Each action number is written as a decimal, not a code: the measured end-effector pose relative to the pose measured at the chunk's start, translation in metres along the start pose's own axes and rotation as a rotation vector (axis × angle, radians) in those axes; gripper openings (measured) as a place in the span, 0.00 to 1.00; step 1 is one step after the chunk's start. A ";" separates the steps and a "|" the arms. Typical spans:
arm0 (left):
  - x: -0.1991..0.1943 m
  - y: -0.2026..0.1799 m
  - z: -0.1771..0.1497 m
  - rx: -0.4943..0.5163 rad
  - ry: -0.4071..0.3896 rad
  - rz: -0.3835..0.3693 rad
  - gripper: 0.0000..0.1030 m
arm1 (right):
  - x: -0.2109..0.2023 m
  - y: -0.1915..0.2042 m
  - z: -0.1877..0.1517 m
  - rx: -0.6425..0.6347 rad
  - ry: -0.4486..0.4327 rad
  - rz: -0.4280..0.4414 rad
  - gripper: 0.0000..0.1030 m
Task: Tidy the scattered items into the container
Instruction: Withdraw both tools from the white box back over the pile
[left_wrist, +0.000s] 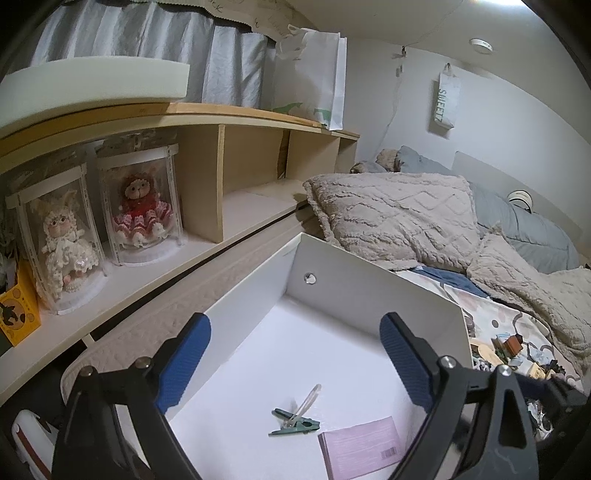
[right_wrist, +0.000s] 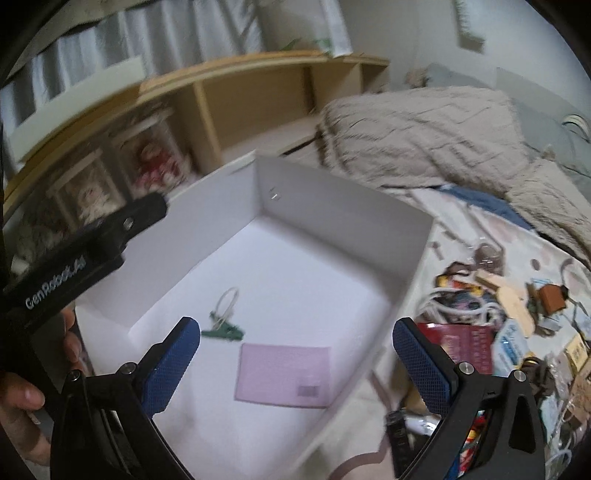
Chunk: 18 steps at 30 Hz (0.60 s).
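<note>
White open box (left_wrist: 373, 295) sits on the bed, its left wall close along the shelf unit (left_wrist: 221, 122), its far wall toward the beige knitted blanket (left_wrist: 399, 218). Inside, on the box floor: a green clothes peg (left_wrist: 295, 426) with a clear loop clipped to it, and just beside it a pink flat packet (left_wrist: 364, 445) bearing a barcode; the two lie near each other, apart, in the near half. The far half of the floor is bare, so room remains there. Left tool (left_wrist: 295, 363) stands above the near part of the box, jaws wide, nothing between the blue pads (left_wrist: 184, 363). Right tool (right_wrist: 295, 363) hangs over the near right corner of the box, jaws at their widest, nothing gripped; its right pad is outside the right wall (right_wrist: 402, 280), its left pad over the box interior. Right view is blurred. Right view alone shows the clutter pile (right_wrist: 480, 317) on the patterned bedsheet just right of the box: white cord, a red printed packet (right_wrist: 461, 343), a small brown box, wooden pieces, with little open sheet between them. It also shows the left tool's black body (right_wrist: 92, 251) at the box's left wall and a hand (right_wrist: 22, 395) gripping it. Left view alone shows clearly two dolls in clear cases (left_wrist: 99, 229) on the shelf, and only a fringe of the clutter past the right wall.
</note>
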<state>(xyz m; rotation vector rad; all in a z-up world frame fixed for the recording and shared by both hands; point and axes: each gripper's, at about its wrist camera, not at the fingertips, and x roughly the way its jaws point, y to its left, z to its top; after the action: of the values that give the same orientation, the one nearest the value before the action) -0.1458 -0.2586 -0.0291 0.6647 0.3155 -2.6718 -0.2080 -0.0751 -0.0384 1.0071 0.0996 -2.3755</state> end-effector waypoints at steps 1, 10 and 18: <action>-0.001 -0.002 0.000 0.004 -0.003 -0.003 0.92 | -0.004 -0.003 0.001 0.001 -0.014 -0.015 1.00; -0.012 -0.029 -0.002 0.064 -0.023 -0.046 1.00 | -0.051 -0.041 0.000 0.006 -0.130 -0.164 1.00; -0.033 -0.063 -0.005 0.144 -0.061 -0.081 1.00 | -0.098 -0.083 -0.013 0.047 -0.202 -0.293 1.00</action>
<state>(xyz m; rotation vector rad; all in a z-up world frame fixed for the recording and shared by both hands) -0.1423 -0.1900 -0.0094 0.6234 0.1379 -2.8064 -0.1872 0.0438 0.0074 0.8127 0.1229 -2.7452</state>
